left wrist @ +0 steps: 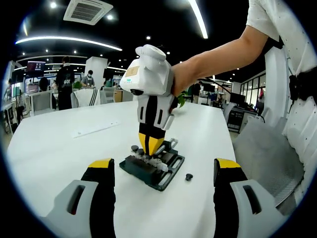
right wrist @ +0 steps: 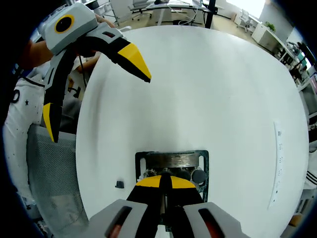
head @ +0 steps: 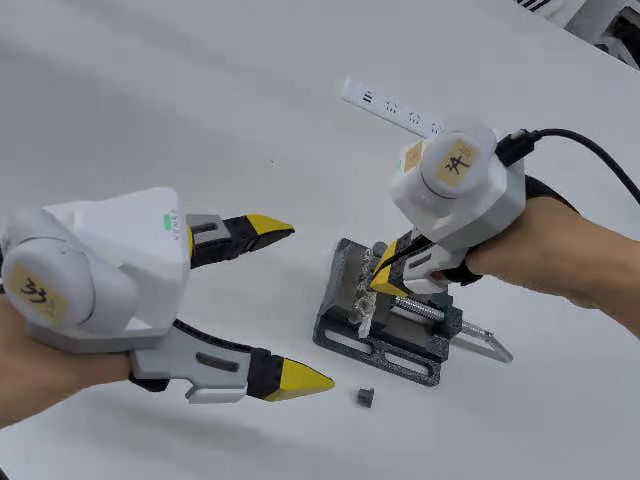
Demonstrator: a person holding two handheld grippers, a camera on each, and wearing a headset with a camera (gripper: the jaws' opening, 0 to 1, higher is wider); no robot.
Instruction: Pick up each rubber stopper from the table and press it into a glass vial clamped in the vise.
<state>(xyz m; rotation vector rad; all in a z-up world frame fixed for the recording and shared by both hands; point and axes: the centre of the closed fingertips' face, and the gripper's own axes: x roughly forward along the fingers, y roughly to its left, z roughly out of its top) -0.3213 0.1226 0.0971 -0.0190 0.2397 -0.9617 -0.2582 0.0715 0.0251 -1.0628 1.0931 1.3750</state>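
Vise (head: 350, 338) under right gripper (head: 376, 286), fingers together; left gripper (head: 311, 306) well apart, fingers spread.

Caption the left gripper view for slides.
Shut right gripper points down at vials in the vise; open left gripper faces it; one stopper loose on table.

We find an open-plan office: ceiling air-conditioning cassette (left wrist: 88, 11), strip lighting (left wrist: 69, 42), desks (left wrist: 242, 116) with monitors (left wrist: 237, 99), mesh chair (left wrist: 270, 153), large white table (left wrist: 49, 134).
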